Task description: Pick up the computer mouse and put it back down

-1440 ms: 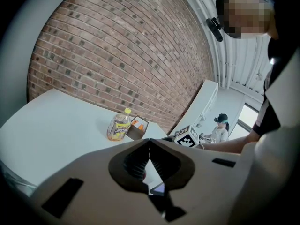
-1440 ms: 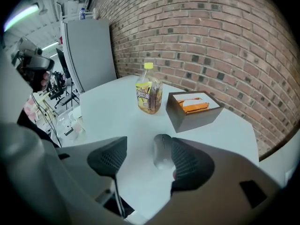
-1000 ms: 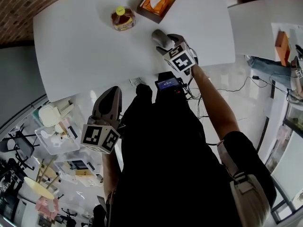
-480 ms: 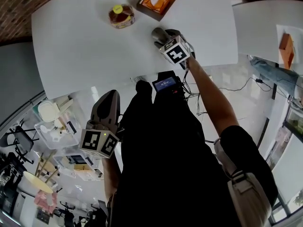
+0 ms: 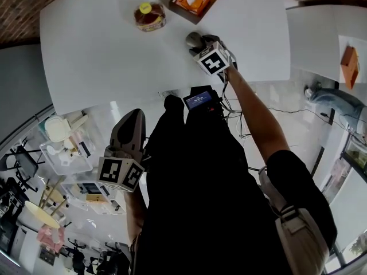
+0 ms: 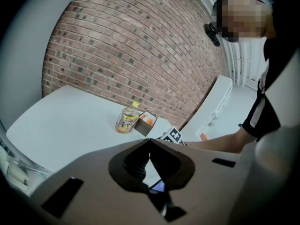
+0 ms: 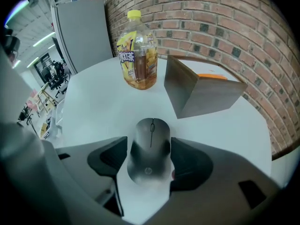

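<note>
Table (image 5: 109,56): white, wide, against a brick wall; it carries the box, the bottle and the mouse.
Person (image 5: 229,211): dark top, right arm stretched out to the table, left arm kept low by the body.
Left gripper (image 6: 149,146): off the table beside the torso, jaws pressed together with nothing between them. It hangs in much the same place as half a second ago.
Right gripper (image 5: 198,43): down at the table's near right part, jaws set one on each side of the mouse with the pads against its flanks. Its place by the bottle and box has barely changed since the earlier frames.
Box (image 7: 204,90): brown, open-topped, orange contents, just beyond the mouse and to its right.
Bottle (image 7: 137,55): yellow cap, amber drink, upright, left of the box and apart from it.
Mouse (image 7: 150,146): grey, pinched between the right jaws, wheel end pointing towards the box and bottle. Whether it is clear of the table cannot be told. It lies at the same spot relative to the bottle as before.
</note>
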The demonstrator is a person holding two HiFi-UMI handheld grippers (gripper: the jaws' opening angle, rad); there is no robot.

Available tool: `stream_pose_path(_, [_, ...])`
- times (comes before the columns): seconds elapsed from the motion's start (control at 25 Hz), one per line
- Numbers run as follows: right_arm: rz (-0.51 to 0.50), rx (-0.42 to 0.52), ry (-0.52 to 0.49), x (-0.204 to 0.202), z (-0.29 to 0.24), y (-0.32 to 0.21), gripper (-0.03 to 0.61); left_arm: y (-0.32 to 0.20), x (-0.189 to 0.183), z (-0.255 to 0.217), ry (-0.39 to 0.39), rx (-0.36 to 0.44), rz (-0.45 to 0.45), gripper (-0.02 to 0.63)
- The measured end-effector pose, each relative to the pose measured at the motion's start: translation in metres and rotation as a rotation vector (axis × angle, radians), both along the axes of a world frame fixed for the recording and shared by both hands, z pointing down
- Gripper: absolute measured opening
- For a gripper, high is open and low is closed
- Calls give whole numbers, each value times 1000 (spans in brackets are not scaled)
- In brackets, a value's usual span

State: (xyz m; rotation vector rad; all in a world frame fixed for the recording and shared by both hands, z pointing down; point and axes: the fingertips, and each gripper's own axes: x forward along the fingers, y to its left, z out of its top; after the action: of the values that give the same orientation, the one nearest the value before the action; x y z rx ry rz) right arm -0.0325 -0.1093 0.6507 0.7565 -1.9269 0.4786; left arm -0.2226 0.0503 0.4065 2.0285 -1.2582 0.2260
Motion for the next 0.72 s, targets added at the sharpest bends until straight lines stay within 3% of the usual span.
stream_pose_path(0.72, [-9,-51,43,5,10,0,295,6,0,-2,-3,2,-21,12])
